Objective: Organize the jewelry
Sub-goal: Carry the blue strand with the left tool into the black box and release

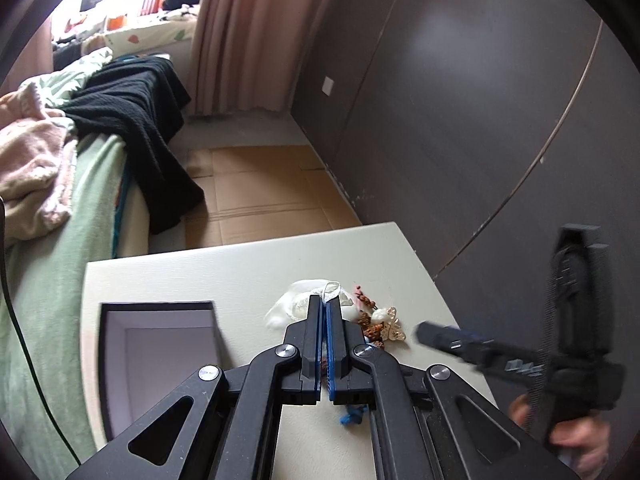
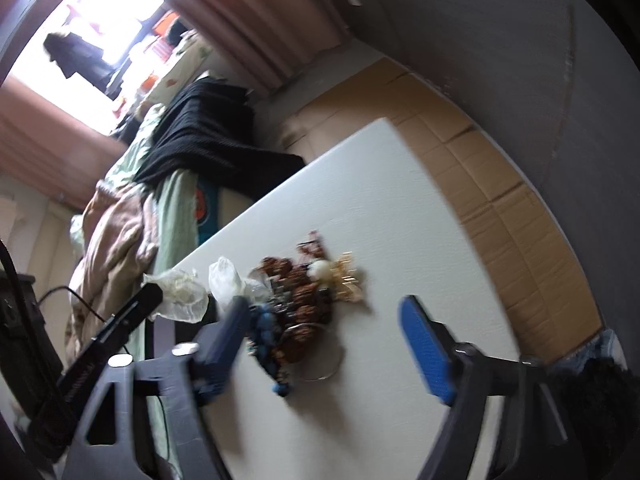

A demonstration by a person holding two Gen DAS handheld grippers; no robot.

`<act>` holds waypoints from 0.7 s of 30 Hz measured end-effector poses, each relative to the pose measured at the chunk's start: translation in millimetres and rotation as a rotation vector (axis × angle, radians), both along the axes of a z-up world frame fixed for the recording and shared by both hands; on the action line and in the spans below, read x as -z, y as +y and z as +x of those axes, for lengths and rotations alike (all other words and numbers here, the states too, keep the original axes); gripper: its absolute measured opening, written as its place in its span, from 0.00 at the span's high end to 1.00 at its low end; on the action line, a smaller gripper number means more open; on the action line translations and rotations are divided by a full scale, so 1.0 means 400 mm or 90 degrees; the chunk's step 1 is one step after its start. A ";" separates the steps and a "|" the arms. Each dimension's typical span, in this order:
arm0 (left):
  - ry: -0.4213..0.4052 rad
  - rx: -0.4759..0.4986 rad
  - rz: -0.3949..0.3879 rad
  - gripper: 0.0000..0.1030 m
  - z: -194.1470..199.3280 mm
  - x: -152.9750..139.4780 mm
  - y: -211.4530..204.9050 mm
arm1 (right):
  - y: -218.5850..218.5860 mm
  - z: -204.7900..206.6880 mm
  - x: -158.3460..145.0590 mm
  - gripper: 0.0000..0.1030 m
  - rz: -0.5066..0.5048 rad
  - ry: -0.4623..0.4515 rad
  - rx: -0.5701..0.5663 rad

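Note:
A pile of jewelry, brown beads, a gold piece and blue beads, lies on the white table, beside clear plastic bags. It also shows in the left wrist view. An open dark box with a pale lining stands at the table's left. My left gripper is shut, its tips over a white bag; whether it pinches anything is hidden. My right gripper is open wide, its fingers either side of the pile, and appears blurred in the left wrist view.
A bed with green, pink and black bedding stands left of the table. Cardboard covers the floor beyond it. A dark wardrobe wall runs along the right. A black cable hangs at the left.

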State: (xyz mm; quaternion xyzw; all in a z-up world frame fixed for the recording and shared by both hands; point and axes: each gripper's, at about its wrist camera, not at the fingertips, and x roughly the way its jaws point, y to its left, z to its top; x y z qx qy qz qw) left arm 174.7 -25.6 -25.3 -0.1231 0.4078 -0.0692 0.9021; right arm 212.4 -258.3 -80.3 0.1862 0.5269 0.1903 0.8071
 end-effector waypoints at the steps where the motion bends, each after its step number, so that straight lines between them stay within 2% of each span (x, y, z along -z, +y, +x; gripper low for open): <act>1: -0.004 -0.005 -0.001 0.99 -0.009 -0.009 0.010 | 0.021 0.002 0.008 0.40 0.000 0.002 -0.011; 6: -0.020 -0.025 -0.002 0.99 -0.057 -0.048 0.059 | 0.080 0.019 0.053 0.59 0.000 0.038 -0.034; 9: -0.026 -0.036 -0.018 0.99 -0.081 -0.063 0.098 | 0.099 0.028 0.065 0.63 -0.026 0.042 -0.031; 13: -0.035 -0.052 -0.036 0.99 -0.096 -0.078 0.137 | 0.127 0.038 0.082 0.66 -0.013 0.064 -0.036; 15: -0.041 -0.057 -0.045 0.99 -0.103 -0.084 0.157 | 0.144 0.043 0.081 0.68 -0.034 0.059 -0.036; 17: -0.048 -0.058 -0.053 0.99 -0.112 -0.092 0.178 | 0.164 0.046 0.079 0.90 -0.033 0.056 -0.049; 21: -0.058 -0.063 -0.072 0.99 -0.122 -0.094 0.220 | 0.179 0.022 0.031 0.91 -0.056 0.012 -0.039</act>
